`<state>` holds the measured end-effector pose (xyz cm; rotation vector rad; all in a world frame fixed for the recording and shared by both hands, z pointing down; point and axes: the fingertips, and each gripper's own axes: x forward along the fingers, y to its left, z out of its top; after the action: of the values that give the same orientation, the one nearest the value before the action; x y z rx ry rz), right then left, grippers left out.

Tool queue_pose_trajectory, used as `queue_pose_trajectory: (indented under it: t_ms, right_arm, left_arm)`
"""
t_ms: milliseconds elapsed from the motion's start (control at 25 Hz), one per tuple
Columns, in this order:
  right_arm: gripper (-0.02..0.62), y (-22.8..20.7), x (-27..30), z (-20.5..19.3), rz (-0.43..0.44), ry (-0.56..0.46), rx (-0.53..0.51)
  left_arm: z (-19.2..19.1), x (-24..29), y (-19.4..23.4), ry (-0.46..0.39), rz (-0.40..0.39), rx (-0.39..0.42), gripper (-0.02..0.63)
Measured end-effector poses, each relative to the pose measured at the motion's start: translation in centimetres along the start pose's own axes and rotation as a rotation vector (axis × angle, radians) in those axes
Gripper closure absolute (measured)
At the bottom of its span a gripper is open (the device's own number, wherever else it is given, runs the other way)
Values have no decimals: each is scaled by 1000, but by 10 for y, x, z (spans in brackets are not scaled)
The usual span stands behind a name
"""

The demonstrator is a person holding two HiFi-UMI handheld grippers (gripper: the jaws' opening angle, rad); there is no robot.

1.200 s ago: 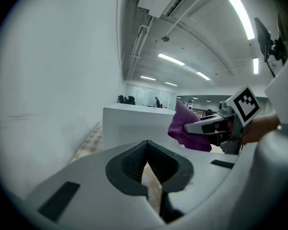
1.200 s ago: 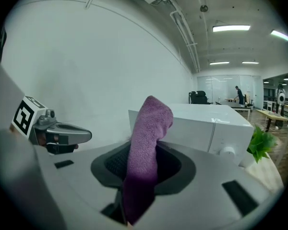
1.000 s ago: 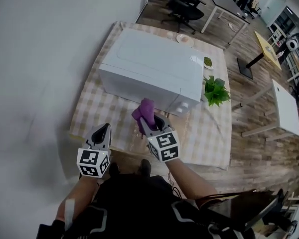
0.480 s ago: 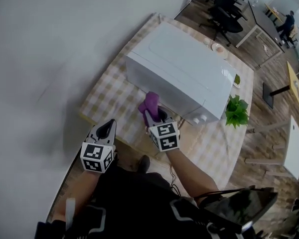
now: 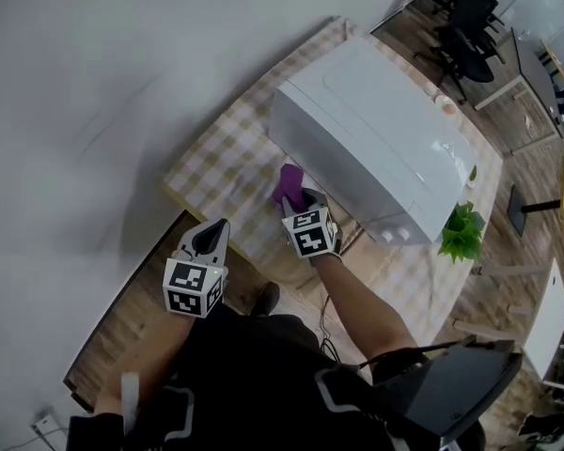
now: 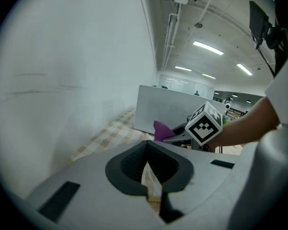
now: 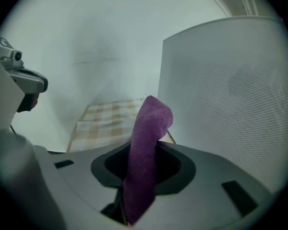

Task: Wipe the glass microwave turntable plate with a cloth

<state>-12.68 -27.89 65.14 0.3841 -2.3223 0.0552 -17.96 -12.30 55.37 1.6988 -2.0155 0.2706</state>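
Note:
A white microwave [image 5: 385,148] stands with its door closed on a table with a checked cloth [image 5: 227,172]. No glass turntable plate is in view. My right gripper [image 5: 296,198] is shut on a purple cloth [image 5: 289,184] just in front of the microwave's left front corner. In the right gripper view the purple cloth [image 7: 146,147] sticks up from between the jaws, beside the microwave's wall [image 7: 230,104]. My left gripper [image 5: 213,233] hangs at the table's near edge, left of the right one. Its jaws are shut with nothing in them [image 6: 149,174].
A pale wall [image 5: 94,83] runs close along the table's left side. A green plant [image 5: 462,228] stands to the right of the microwave, with a small plate [image 5: 445,106] behind it. Wooden floor [image 5: 122,332], office chairs [image 5: 470,17] and desks lie beyond.
The head view has swung, so the table and microwave now sit higher and further right. The right gripper holds the cloth a little closer to the microwave's front. The left gripper has hardly moved.

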Motion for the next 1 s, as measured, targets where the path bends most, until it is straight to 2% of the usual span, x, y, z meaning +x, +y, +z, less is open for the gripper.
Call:
queue_pose_trajectory:
  t_ms: [160,440,680,1000]
  right_arm:
    - [466,2,20,-19,-3,72,1]
    - [465,23,24,-26,0,95,0]
    - [465,52,18,-31,38,96,7]
    - [463,86,9,-38,92,117,6]
  left_arm:
    - [-16,1,7,34,9,-32,598]
    - [-27,-3,14,53,-12,-38,598]
    - [-33,-3,15,84,-20,46,598]
    - [-33,-4,17,90,-65,58,598]
